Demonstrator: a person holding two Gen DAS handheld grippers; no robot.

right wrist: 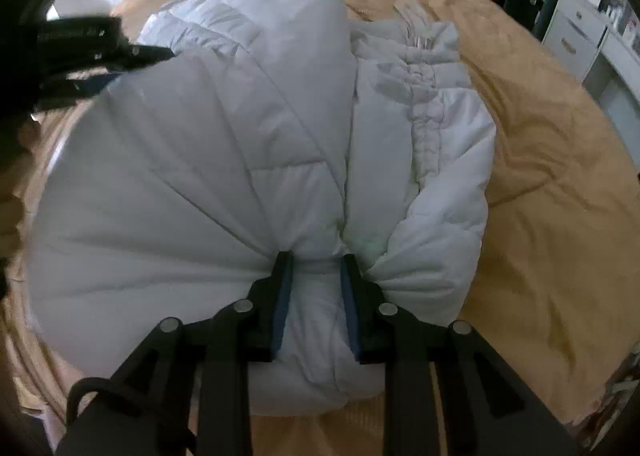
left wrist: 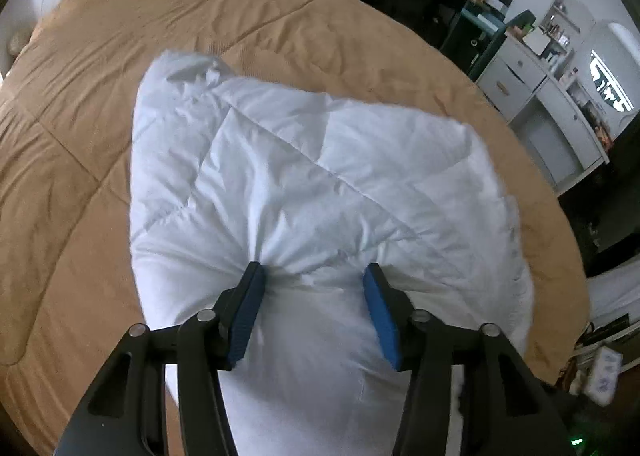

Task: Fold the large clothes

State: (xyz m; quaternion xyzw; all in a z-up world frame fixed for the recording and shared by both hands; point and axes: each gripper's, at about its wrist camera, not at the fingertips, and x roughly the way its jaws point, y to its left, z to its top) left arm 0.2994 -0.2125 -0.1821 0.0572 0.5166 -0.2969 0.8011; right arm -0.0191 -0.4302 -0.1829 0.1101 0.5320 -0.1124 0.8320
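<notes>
While tilted down, both hand-held grippers pinch white jacket (left wrist: 320, 183), tan bed (left wrist: 120, 55).

The left gripper (left wrist: 314, 276) is pointing steeply down, its jaws pinching a thick bunch of fabric; the right gripper (right wrist: 316, 262) is tilting down likewise, jaws narrower, squeezing a gathered fold

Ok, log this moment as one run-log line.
stage: folding | item: white puffer jacket on tan bedspread | left gripper: pinching jacket | right gripper: pinching jacket
</notes>
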